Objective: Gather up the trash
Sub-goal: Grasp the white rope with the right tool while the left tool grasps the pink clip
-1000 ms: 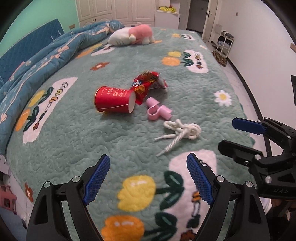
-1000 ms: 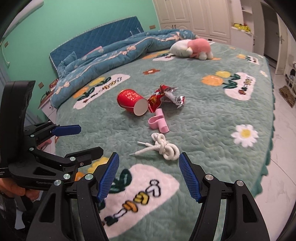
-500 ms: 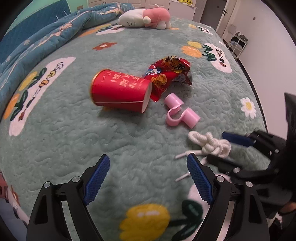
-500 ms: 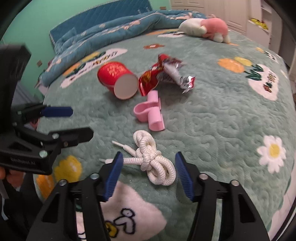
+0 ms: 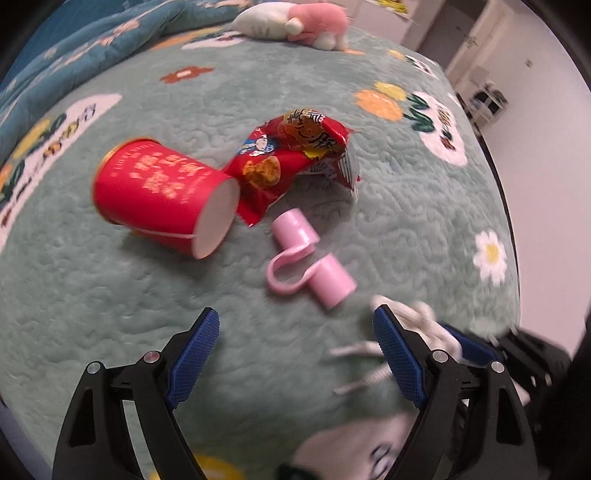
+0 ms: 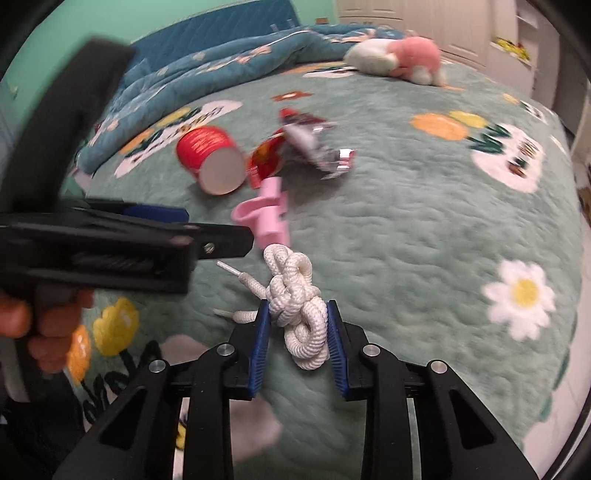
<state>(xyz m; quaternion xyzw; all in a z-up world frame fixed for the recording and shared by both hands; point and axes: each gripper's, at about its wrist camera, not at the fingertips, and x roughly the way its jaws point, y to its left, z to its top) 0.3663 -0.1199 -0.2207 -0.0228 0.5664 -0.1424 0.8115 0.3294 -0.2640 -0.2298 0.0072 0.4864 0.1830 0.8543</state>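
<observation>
Cup [image 5: 159, 197] beside wrapper [image 5: 291, 158], pink clip [image 5: 306, 267] near, rope [image 6: 299, 314] prob. gripped

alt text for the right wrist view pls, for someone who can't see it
The right gripper, its jaws just closing, has a knotted white rope between its blue pads on a green flowered bedspread. Beyond lie a pink clip, a tipped red paper cup and a red snack wrapper. The left gripper, held in a hand, reaches in from the left.

Plush toy [image 5: 295, 20], blue quilt [image 6: 229, 62]
</observation>
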